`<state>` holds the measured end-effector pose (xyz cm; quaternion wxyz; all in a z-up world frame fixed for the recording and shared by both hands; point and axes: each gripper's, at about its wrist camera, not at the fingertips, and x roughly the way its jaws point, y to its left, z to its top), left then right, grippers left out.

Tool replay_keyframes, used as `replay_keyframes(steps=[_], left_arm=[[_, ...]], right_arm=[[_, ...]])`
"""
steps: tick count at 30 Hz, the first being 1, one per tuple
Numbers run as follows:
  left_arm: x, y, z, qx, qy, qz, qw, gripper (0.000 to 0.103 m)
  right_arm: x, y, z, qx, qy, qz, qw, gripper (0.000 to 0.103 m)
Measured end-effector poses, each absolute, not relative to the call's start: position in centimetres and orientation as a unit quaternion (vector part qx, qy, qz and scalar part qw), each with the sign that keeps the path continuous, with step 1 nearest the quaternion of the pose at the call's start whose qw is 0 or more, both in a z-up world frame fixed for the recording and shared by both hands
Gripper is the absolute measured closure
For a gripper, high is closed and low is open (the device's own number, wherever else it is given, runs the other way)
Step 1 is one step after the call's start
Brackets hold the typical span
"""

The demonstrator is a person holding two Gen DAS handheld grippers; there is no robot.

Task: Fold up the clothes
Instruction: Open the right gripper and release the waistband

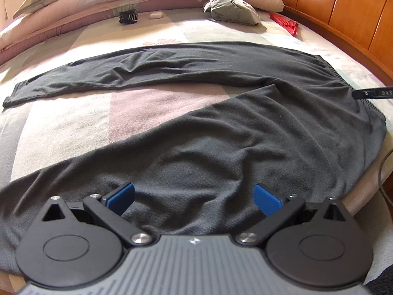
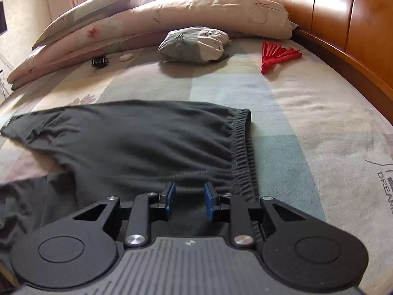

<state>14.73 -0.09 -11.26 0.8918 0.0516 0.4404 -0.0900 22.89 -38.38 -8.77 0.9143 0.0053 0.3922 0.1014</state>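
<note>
Bed point(image 1: 73, 123) w/ pastel sheet; dark trousers point(image 1: 221, 135) spread flat, legs splayed to the left. Left gripper point(image 1: 194, 200) over near leg, jaws wide apart. Right gripper point(image 2: 189, 200) by waistband point(image 2: 242, 152), jaws partly apart, gripping nothing. Red fan point(image 2: 277, 56) far right.

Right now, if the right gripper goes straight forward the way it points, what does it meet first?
Probably the dark trousers: the right gripper is open, low over the cloth beside the elastic waistband. Depth is unclear; beyond lies the grey bundle.
</note>
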Motion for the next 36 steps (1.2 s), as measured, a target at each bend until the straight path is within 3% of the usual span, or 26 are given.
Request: replay_keyframes(steps=[3,9,15,19,27,36], left_arm=[[14.2,0.5,-11.9,0.059,0.45,-0.09,0.886,0.001],[13.7,1.7,-11.8,0.047,0.465,-0.098,0.879,0.001],[15.6,1.2,-10.4,0.061,0.424,-0.1,0.898,0.001],[16.1,2.5,-12.0,0.044,0.445,-0.088,0.89,0.001],[14.9,8.0,-11.4,-0.04,0.439,-0.071,0.895,0.001],[19.4,8.2,-13.1,-0.027,0.422,-0.066,0.904,0.001]], right_arm=[[20.3,-38.7,-9.6,-0.006,0.4,0.084,0.912,0.063],[16.8,-39.7,-10.6,-0.004,0.407,0.051,0.912,0.058],[17.0,-34.1,-9.3,-0.023,0.382,0.117,0.916,0.046],[17.4,-30.1,-10.3,-0.036,0.387,0.15,0.909,0.045],[16.7,-30.4,-11.9,0.01,0.404,0.144,0.903,0.034],[16.4,-29.2,-12.2,0.001,0.403,0.131,0.906,0.019]])
